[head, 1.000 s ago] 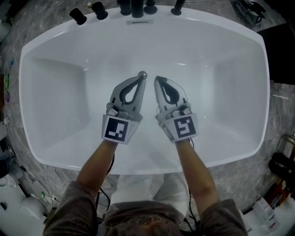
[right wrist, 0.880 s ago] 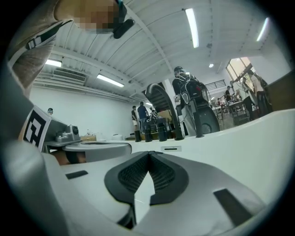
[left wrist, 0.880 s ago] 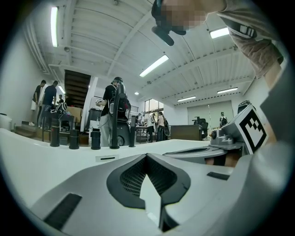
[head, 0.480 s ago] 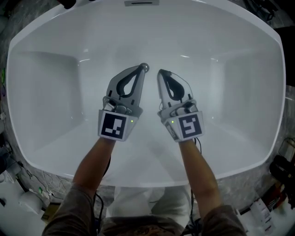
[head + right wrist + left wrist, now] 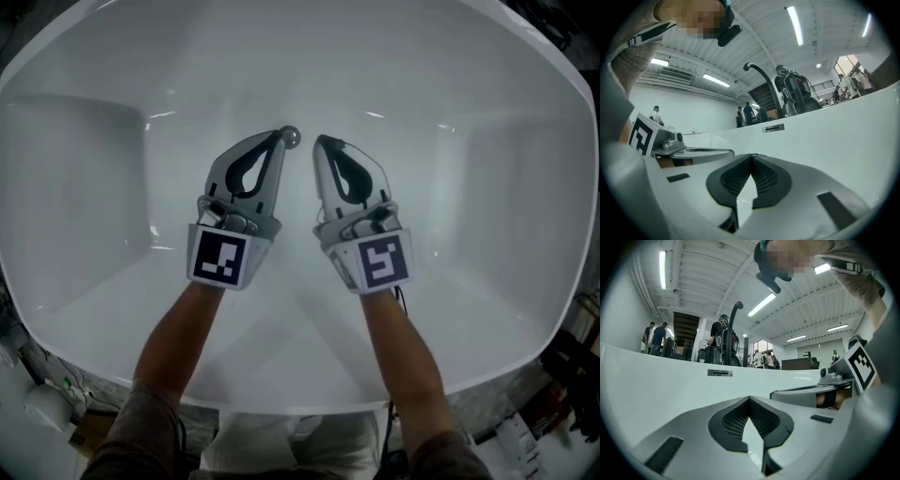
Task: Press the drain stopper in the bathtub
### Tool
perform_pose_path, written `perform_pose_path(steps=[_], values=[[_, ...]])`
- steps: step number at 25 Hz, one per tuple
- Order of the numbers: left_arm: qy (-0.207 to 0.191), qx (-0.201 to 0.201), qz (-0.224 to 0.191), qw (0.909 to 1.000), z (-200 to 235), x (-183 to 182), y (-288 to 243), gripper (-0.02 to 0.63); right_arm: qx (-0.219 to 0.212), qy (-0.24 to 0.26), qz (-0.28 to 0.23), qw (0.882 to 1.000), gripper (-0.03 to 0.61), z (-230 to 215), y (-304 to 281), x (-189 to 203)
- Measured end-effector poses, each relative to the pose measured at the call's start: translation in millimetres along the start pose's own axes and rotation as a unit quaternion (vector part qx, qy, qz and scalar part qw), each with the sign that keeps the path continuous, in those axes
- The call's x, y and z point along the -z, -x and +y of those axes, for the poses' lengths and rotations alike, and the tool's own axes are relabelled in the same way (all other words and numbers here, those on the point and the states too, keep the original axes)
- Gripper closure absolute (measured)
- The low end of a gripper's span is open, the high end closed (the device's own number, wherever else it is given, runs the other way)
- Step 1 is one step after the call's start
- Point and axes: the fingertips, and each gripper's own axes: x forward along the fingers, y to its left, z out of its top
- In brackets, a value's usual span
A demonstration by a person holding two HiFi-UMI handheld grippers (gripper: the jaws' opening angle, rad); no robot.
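The drain stopper (image 5: 291, 137) sits on the bathtub (image 5: 487, 234) floor at the upper middle of the head view, pretty much at the tip of the left tool (image 5: 278, 138), so that one's nearer than the right tool (image 5: 322, 142), and both are pinched closed holding nothing.

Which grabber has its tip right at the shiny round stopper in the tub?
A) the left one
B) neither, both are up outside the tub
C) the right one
A: in the head view the left gripper has its closed tip right at the shiny drain stopper, while the right gripper points down beside it with a gap between.
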Motion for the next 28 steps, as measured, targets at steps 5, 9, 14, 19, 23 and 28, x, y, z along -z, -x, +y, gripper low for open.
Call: perform_pose_path(steps=[5, 9, 14, 19, 23, 28], values=[[-0.001, -0.006, 0.001, 1.0, 2.8, 27.8, -8.3, 0.611, -0.005, 0.006, 0.007, 1.0, 0.581, -9.3, -8.5, 29.4], [0.004, -0.011, 0.005, 0.9999, 9.9, 51.9, -10.0, 0.611, -0.003, 0.003, 0.009, 1.0, 0.581, -11.6, -16.3, 52.0], [0.008, -0.015, 0.016, 0.9997, 7.9, 84.0, -13.3, 0.611, -0.006, -0.001, 0.016, 1.0, 0.581, -13.1, -19.6, 80.3], [0.015, -0.018, 0.026, 0.9994, 6.2, 114.3, -19.0, 0.611, -0.006, -0.009, 0.019, 1.0, 0.581, -21.2, -23.4, 105.5], [0.022, -0.027, 0.024, 0.9991, 12.0, 129.3, -24.4, 0.611, -0.001, -0.013, 0.017, 1.0, 0.581, -28.8, -27.7, 120.0], [0.019, -0.025, 0.028, 0.9991, 14.3, 146.8, -27.6, 0.611, 0.006, -0.017, 0.012, 1.0, 0.581, -26.7, -27.3, 132.5]])
